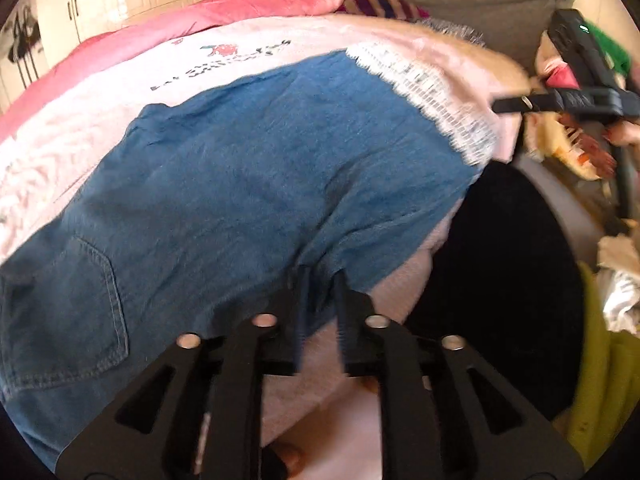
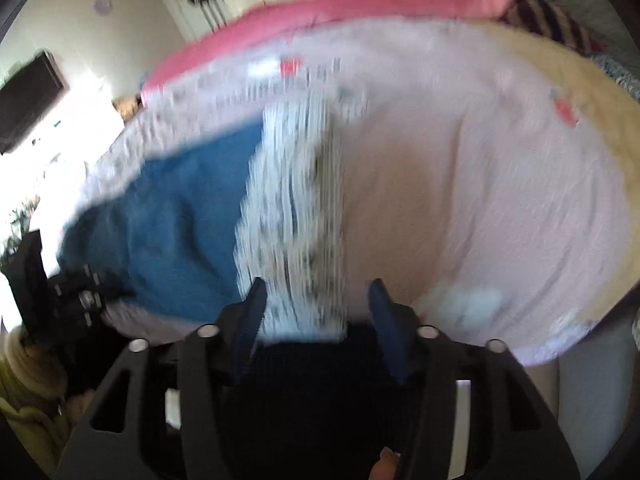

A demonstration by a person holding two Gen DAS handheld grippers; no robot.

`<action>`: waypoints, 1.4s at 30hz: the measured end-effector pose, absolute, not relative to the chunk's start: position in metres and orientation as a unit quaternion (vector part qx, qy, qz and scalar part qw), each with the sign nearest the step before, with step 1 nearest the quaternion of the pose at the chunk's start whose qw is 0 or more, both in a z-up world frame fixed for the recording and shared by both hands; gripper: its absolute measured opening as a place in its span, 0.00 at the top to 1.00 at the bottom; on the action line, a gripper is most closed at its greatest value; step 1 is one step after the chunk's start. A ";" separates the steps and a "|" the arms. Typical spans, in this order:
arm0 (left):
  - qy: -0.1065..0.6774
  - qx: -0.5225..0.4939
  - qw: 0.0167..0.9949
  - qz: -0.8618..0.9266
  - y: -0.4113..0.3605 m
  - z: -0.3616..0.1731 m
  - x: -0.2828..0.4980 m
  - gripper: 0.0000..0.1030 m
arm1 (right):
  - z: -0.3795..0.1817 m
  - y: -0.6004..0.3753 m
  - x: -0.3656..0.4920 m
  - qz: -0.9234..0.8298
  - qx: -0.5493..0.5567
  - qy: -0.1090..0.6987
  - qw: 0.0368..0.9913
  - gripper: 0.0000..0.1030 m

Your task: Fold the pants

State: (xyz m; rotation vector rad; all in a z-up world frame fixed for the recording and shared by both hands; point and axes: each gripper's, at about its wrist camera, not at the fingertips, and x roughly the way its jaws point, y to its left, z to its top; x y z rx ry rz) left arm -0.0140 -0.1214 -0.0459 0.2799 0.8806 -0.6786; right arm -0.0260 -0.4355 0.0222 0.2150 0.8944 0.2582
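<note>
Left gripper (image 1: 320,280): fingers drawn narrow, pinched on the near edge of the blue denim pants (image 1: 240,176). The denim spreads ahead and to the left of those fingers, across a pale pink sheet (image 1: 100,96) on the bed. A back pocket (image 1: 76,304) sits low left of the gripper. The lacy white trim (image 1: 424,84) along the pants' far edge lies ahead and to the right, blurred.

Right gripper (image 2: 316,300): fingers stand well apart. The white trim (image 2: 296,208) runs straight ahead and down between them; whether either pad touches the fabric, cannot tell — heavy motion blur. Blue denim (image 2: 180,216) lies ahead to the left of this gripper, bare pink sheet (image 2: 480,184) ahead to the right.

In the left wrist view, the right gripper (image 1: 504,106) shows far right, its tip just beside the trim. In the right wrist view, the left gripper (image 2: 92,296) is low left, at the denim's edge.

Beyond the pants: a bright pink blanket (image 1: 248,0) at the far side of the bed, and a striped cloth (image 1: 380,0) beside it.
</note>
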 end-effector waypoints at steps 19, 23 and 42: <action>0.478 0.073 0.854 -0.192 -0.083 -0.020 0.166 0.78 | -0.004 -0.435 0.120 0.123 0.145 0.472 0.861 0.86; 0.481 0.084 0.852 -0.190 -0.092 -0.030 0.181 1.00 | -0.001 -0.440 0.119 0.118 0.128 0.457 0.872 0.92; 0.368 0.010 0.928 -0.055 0.045 0.050 0.040 0.26 | 0.016 -0.245 -0.033 0.342 -0.150 0.363 0.854 0.44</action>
